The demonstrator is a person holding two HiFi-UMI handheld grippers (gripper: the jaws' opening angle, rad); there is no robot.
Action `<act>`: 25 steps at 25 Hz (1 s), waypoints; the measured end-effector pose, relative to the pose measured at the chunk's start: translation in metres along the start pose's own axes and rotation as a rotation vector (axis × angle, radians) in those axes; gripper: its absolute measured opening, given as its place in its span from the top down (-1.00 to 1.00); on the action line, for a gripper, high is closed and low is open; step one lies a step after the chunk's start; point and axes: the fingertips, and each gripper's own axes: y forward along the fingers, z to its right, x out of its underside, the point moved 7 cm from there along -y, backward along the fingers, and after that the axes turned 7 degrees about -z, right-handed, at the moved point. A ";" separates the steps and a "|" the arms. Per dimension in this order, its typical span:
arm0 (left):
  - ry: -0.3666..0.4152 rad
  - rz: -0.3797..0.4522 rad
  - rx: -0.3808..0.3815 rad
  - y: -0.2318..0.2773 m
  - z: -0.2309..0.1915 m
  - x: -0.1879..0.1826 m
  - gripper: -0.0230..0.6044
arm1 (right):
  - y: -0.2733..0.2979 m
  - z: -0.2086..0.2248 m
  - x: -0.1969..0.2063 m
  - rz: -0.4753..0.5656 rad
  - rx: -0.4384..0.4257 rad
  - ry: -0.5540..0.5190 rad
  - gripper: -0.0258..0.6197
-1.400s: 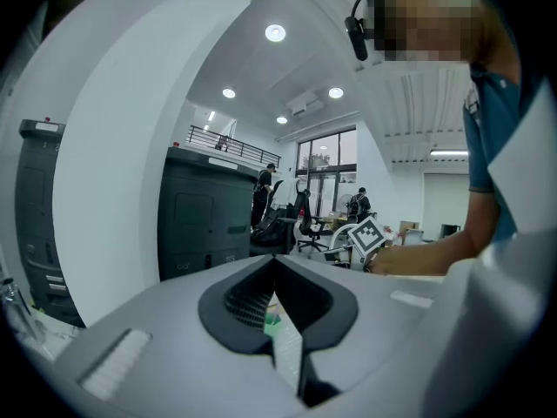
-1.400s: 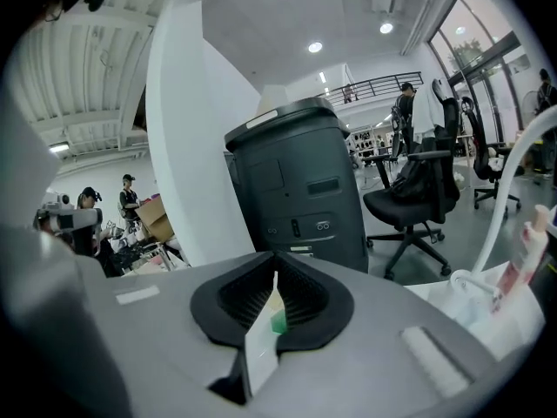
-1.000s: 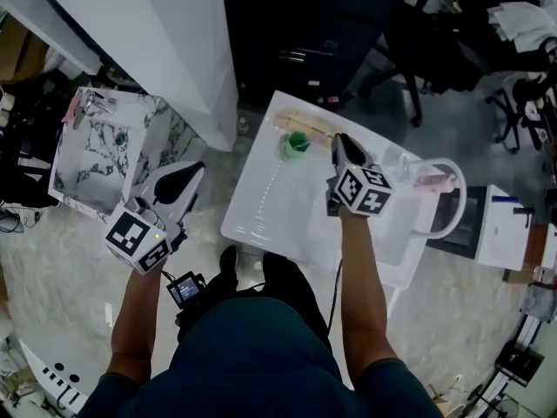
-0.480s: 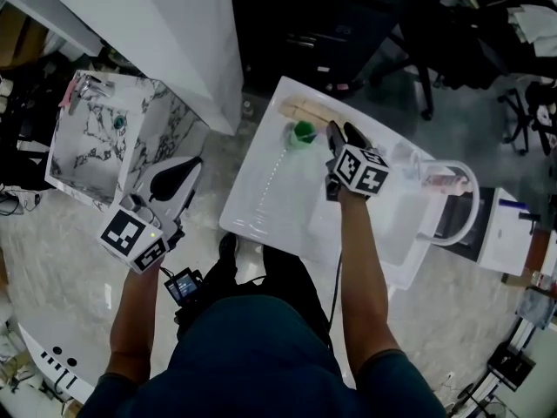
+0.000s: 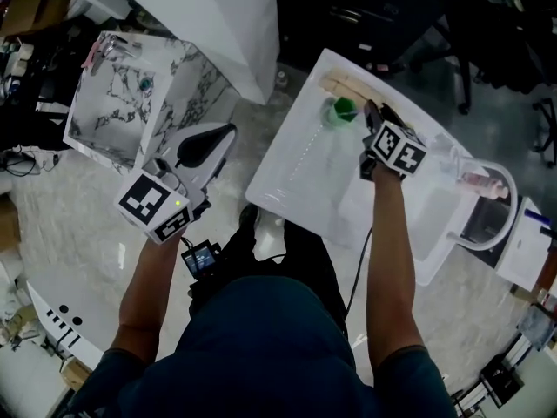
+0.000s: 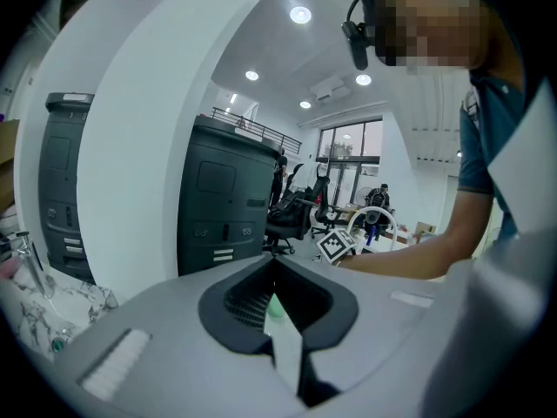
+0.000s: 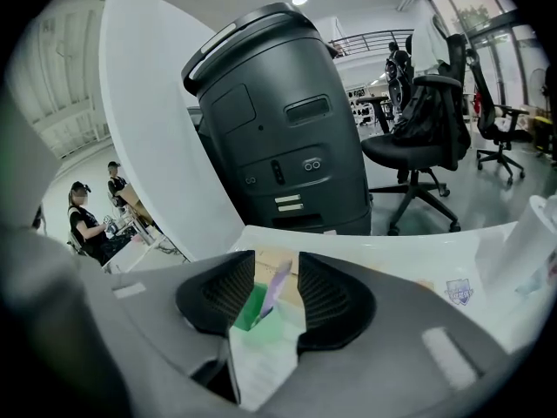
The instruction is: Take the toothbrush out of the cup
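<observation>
While the right gripper (image 5: 376, 118) is opening its fingers, the toothbrush (image 7: 278, 284) stands between them, apparently clear of both. Its lilac handle rises steeply from the green cup (image 7: 250, 310) near the counter's (image 5: 296, 181) far edge. The left gripper (image 6: 271, 268), fingers together on nothing, hangs well apart, so the right is nearer.

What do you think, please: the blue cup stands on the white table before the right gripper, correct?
The cup is green, not blue, as the head view shows. It stands on the white table before the right gripper, whose jaws are opening around the toothbrush.
</observation>
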 end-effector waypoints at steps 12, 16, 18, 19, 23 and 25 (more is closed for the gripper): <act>-0.006 0.010 -0.009 -0.017 -0.004 0.007 0.93 | -0.007 -0.010 0.001 0.021 0.023 0.014 0.75; -0.003 0.018 -0.016 -0.024 -0.004 0.007 0.93 | -0.016 -0.020 -0.003 0.037 0.016 -0.006 0.76; 0.001 0.022 -0.017 -0.027 -0.003 0.007 0.93 | -0.024 -0.023 -0.006 0.053 0.015 -0.010 0.76; 0.002 0.025 -0.016 -0.029 -0.003 0.006 0.93 | -0.028 -0.025 -0.008 0.061 0.016 -0.013 0.76; 0.010 0.039 -0.012 -0.037 0.000 0.004 0.93 | -0.044 -0.033 -0.014 0.091 0.022 -0.027 0.76; 0.016 0.047 -0.009 -0.040 0.002 0.001 0.93 | -0.053 -0.037 -0.017 0.105 0.021 -0.035 0.76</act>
